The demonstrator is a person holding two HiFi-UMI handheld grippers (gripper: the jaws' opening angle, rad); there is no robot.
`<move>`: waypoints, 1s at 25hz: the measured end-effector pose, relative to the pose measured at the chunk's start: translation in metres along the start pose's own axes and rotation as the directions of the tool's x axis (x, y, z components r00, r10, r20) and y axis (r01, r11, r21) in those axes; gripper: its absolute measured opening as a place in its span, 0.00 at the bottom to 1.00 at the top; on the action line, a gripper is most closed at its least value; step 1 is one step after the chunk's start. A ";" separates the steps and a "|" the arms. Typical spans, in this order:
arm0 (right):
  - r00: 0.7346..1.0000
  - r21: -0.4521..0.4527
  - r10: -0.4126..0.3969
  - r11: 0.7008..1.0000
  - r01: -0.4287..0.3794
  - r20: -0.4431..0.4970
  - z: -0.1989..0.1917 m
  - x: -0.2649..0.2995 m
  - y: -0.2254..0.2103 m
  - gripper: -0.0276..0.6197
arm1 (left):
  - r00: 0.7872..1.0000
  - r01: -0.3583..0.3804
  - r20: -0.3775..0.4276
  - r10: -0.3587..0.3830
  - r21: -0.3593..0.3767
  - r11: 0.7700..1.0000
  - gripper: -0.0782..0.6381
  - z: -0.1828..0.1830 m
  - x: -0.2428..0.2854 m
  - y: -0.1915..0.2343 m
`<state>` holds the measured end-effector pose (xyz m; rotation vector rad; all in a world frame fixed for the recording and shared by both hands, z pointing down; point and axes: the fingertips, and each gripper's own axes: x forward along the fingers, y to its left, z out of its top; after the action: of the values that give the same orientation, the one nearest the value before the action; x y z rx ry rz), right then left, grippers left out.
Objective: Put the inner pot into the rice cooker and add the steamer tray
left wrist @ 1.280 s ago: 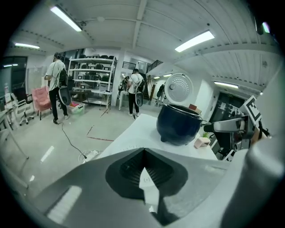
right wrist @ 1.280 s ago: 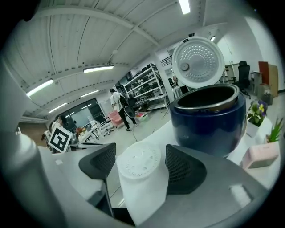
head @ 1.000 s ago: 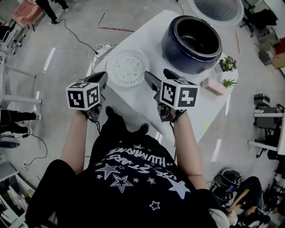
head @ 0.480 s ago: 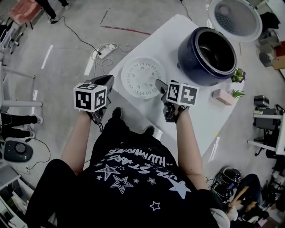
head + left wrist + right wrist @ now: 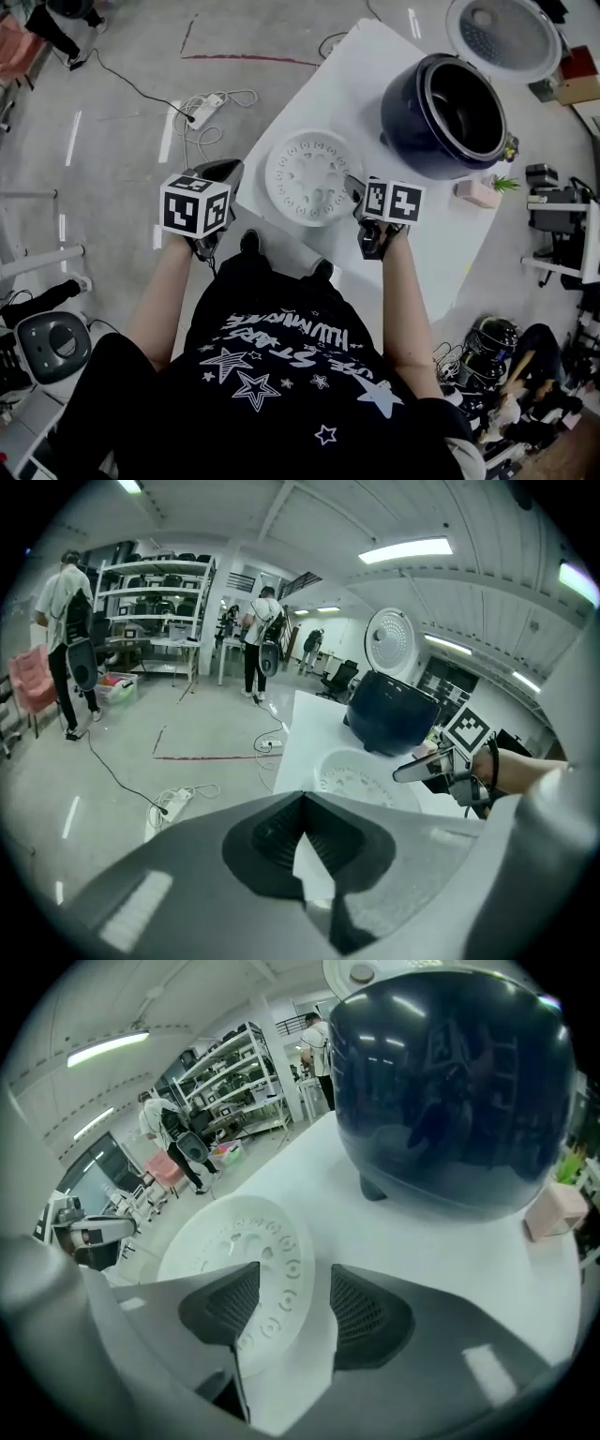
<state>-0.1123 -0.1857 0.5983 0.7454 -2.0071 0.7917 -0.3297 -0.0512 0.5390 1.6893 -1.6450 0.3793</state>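
A white counter [image 5: 394,84] stood on a grey concrete floor [image 5: 112,84] crossed by a red line [image 5: 244,60], with a power strip [image 5: 204,104] and its cables lying just beside the counter's edge. Metal shelves [image 5: 150,597] lined the far wall, and people stood near them under strip lights.

The only print close by was the pale lettering and stars on the person's black shirt [image 5: 281,356], upside down and too small to read. Each gripper's cube carried black-and-white square markers.

The dark blue rice cooker [image 5: 448,112] sat at the counter's far side with its lid [image 5: 502,37] raised; whether the inner pot was inside could not be told. A pink box [image 5: 477,193] lay near it.

The white steamer tray [image 5: 312,178] lay flat on the counter's near part. The right gripper [image 5: 295,1269] had its jaws apart, with the tray's rim showing in the gap just beyond them. The left gripper [image 5: 302,799] was off the counter's left edge, well apart from the tray, jaws together and empty.
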 end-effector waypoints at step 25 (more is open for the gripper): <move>0.997 0.254 -0.076 0.964 0.079 -0.024 -0.023 0.008 -0.001 0.14 | 0.970 0.218 -0.125 -0.209 0.065 0.974 0.11 -0.019 0.023 0.024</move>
<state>-0.1045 -0.1705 0.6159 0.9561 -1.8713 1.0180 -0.3446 -0.0532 0.5742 1.8458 -1.3628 0.4330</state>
